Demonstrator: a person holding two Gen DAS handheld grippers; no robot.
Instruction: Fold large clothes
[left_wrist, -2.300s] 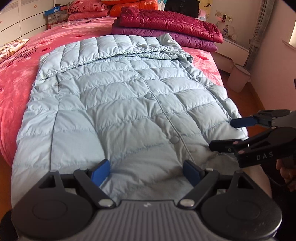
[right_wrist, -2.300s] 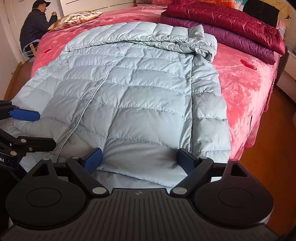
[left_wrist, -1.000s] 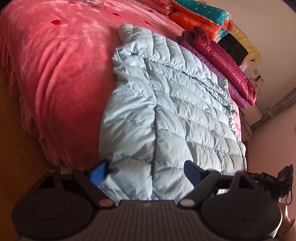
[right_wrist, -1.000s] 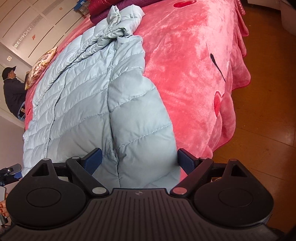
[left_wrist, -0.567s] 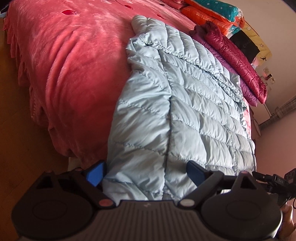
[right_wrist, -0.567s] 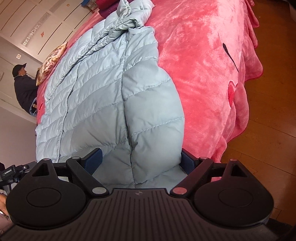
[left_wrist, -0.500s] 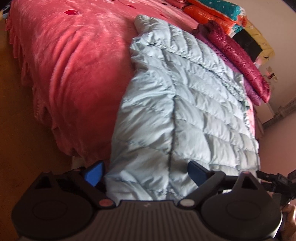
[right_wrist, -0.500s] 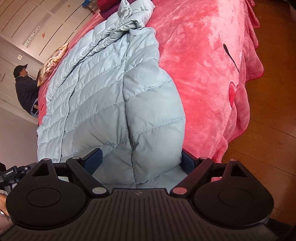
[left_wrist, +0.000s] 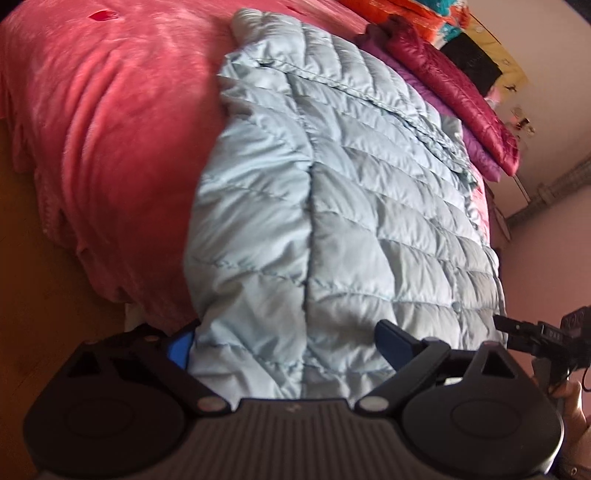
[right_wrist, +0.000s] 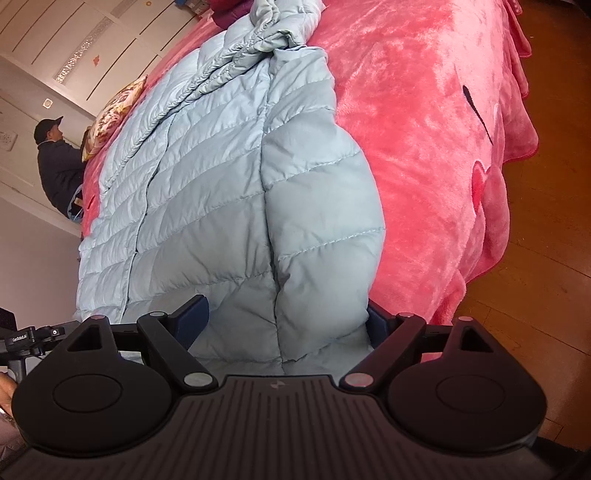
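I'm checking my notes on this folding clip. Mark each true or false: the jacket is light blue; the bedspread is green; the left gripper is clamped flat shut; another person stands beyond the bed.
1. The jacket is light blue. True.
2. The bedspread is green. False: it is pink-red.
3. The left gripper is clamped flat shut. False: its jaws stand wide, closing slightly, with the jacket's hem between them.
4. Another person stands beyond the bed. True, in the right wrist view.
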